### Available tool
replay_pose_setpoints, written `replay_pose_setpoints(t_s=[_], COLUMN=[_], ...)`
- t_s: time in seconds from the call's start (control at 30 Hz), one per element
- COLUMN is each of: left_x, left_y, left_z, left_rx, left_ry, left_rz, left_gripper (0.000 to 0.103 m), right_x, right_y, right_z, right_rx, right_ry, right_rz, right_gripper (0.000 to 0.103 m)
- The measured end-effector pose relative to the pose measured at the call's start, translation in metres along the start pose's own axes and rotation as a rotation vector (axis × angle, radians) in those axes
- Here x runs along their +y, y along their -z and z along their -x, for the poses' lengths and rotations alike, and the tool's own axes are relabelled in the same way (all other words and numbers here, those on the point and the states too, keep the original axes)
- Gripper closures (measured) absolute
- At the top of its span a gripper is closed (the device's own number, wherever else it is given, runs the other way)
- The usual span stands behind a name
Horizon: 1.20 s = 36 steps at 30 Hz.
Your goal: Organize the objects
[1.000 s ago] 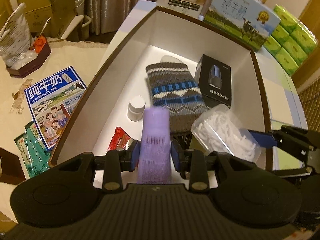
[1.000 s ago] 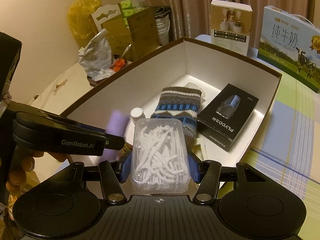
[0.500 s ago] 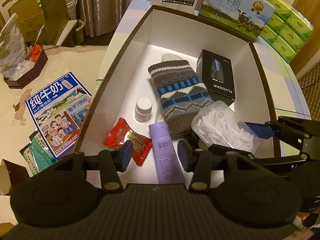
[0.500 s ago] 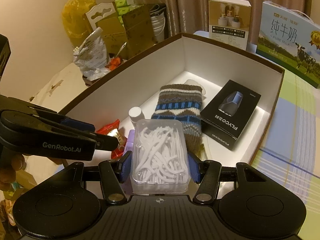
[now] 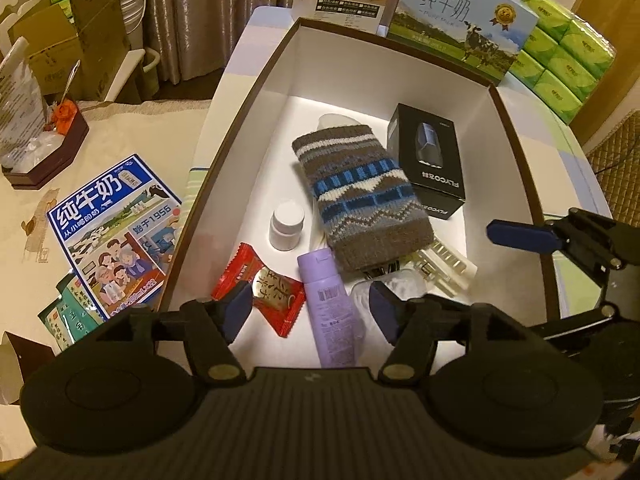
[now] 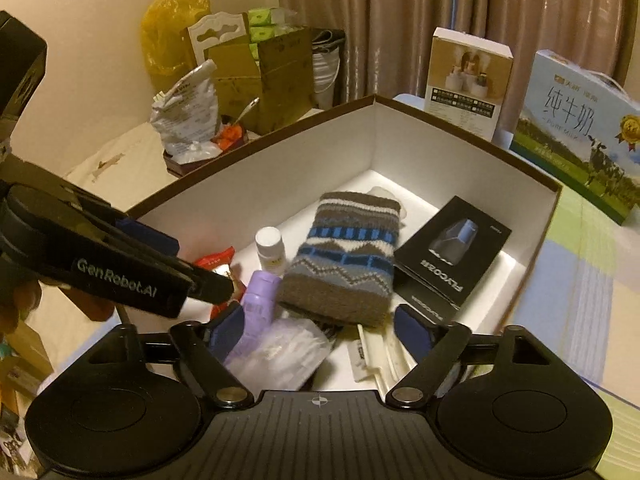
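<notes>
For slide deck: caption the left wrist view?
Open left gripper above purple bottle lying in white box.

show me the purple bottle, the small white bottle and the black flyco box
purple bottle [image 5: 329,300]: left wrist view, on its label.
small white bottle [image 5: 286,225]: left wrist view, on its body below the cap.
black flyco box [image 6: 452,251]: right wrist view, on its top face.

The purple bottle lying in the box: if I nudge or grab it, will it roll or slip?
The purple bottle looks cylindrical and lies on its side on the smooth box floor, so it may roll sideways. The red snack packet and knitted pouch beside it would probably stop it. Its smooth plastic may slip.
</notes>
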State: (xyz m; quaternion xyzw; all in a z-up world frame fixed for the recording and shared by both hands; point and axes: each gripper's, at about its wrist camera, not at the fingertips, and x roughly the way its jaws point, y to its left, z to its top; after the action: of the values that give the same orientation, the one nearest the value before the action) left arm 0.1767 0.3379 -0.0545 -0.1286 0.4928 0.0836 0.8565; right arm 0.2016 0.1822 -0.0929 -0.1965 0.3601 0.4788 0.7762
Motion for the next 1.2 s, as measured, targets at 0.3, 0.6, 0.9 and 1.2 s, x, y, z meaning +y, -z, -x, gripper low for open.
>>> replay_pose_setpoints(t_s=[0.3, 0.6, 0.9, 1.2], left_x=[-0.007, -0.026, -0.054, -0.096], left_y=[0.002, 0.016, 0.036, 0.07], left_z=[0.02, 0.047, 0.065, 0.087], left_rx=[-0.052, -0.102, -0.104, -0.124], left_ry=[0.018, 0.017, -0.019, -0.034], left_rz=[-0.044, -0.073, -0.076, -0.07], left_gripper=[0.023, 0.01, 0.009, 0.009], right_x=[-0.005, -0.01, -0.014, -0.027], right_y=[0.009, 0.025, 0.048, 0.087], right_z=[0.036, 0.069, 0.103, 0.146], right_rx=[-0.004, -0.02, -0.048, -0.051], right_ry=[0.02, 0.023, -0.003, -0.002], right_rz=[-0.084, -0.154, -0.168, -0.189], right_gripper=[0.003, 0.002, 0.002, 0.002])
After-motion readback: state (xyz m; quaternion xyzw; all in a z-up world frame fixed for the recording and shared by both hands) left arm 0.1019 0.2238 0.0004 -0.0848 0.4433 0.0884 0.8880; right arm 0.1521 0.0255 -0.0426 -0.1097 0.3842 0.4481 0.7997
